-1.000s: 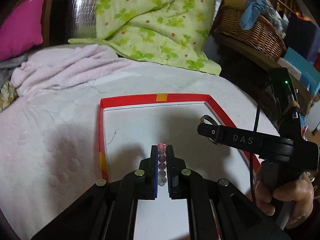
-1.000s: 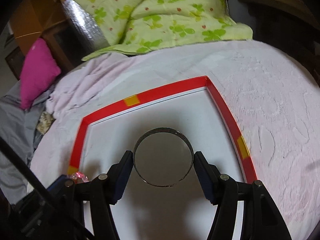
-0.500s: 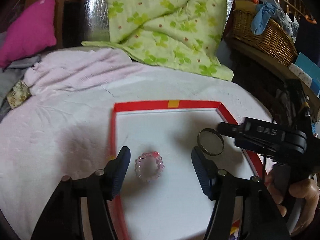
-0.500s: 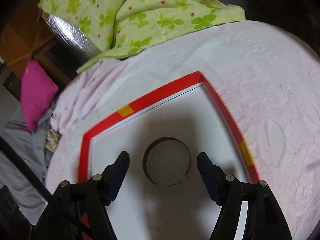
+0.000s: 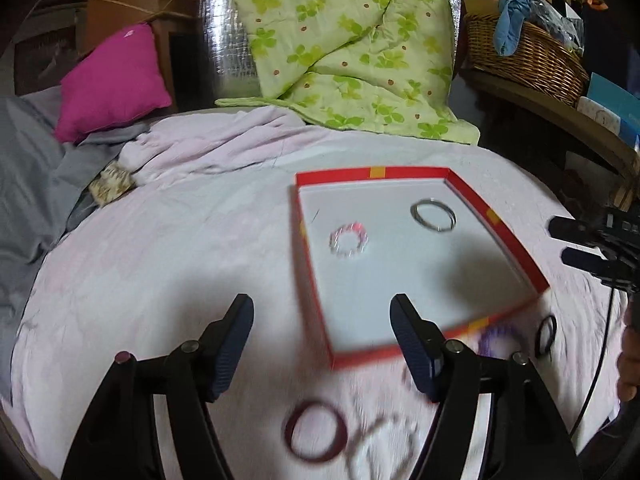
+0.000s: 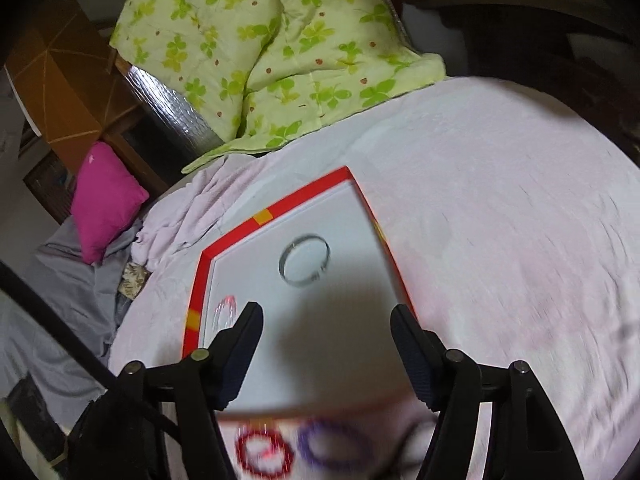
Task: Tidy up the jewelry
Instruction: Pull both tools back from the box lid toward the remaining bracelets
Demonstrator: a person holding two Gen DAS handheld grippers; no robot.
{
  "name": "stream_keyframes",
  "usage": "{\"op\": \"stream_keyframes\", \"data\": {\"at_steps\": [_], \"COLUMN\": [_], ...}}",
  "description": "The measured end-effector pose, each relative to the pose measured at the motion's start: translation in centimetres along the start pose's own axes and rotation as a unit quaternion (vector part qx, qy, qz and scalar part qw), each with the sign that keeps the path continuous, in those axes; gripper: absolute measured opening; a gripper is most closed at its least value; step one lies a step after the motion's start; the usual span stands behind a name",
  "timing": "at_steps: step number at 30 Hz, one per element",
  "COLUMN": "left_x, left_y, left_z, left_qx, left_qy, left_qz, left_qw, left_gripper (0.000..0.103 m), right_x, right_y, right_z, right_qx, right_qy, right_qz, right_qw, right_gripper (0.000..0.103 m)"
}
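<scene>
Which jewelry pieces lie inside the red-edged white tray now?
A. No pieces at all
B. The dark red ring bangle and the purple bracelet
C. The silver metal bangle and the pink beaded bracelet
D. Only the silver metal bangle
C: the silver metal bangle and the pink beaded bracelet both lie on the white floor of the red-edged white tray, apart from each other.

Red-rimmed white tray (image 5: 496,216) (yellow patches), green clover-print quilt (image 5: 344,40), magenta pillow (image 5: 108,80)
</scene>
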State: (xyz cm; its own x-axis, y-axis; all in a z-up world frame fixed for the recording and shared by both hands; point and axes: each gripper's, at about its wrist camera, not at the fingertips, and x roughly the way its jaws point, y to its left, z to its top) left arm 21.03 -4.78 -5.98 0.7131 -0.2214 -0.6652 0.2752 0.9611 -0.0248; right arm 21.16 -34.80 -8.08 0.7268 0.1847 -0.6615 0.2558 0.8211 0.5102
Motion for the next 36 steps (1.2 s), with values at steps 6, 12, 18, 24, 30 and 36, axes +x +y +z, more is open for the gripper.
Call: {"op": "stream_keyframes", "data": {"at_steps": [6,12,18,24,30,36], "left_x": [-2.3,-2.4,-1.6,-1.6,-1.4,-1.2], "left_y": [0.7,0.1,-0.5,-1.6,-2.1,-1.9], "left_z": [-4.3,-6.2,-5.6,-5.3,-5.4,-5.4], "left_qx": [-0.027,0.004,0.026,0.049,0.073,0.075], "left_qy": [0.028,0.048,0.044,0.040,0.039,0.042], "left_qz": [-0.017,-0.025,-0.007,0.004,0.021,0.029], "left_qw": [0.9991,0.9985,0.9987,0.9980,0.9963,0.9959], "left_gripper": [0.072,0.072,0.072,0.072,0.072,0.072], "right_x": [-3.3,-4.0,-2.4,-2.4,-2.3,-2.2], "right_y": [-1.8,-2.4,-2.8,-1.5,-1.7,-1.6], "right_z": [-5.0,-8.0,-7.8,-7.8,-7.8,-8.0], "right_qx": [-0.006,-0.034,-0.033,-0.046,-0.041,-0.044], "right_qy": [0.045,0.071,0.092,0.085,0.091,0.095], "right_qz": [0.019,0.013,0.011,0.013,0.014,0.013], "right_qw": [0.999,0.997,0.995,0.995,0.995,0.994], "right_gripper": [0.069,0.069,0.069,0.069,0.069,0.069]}}
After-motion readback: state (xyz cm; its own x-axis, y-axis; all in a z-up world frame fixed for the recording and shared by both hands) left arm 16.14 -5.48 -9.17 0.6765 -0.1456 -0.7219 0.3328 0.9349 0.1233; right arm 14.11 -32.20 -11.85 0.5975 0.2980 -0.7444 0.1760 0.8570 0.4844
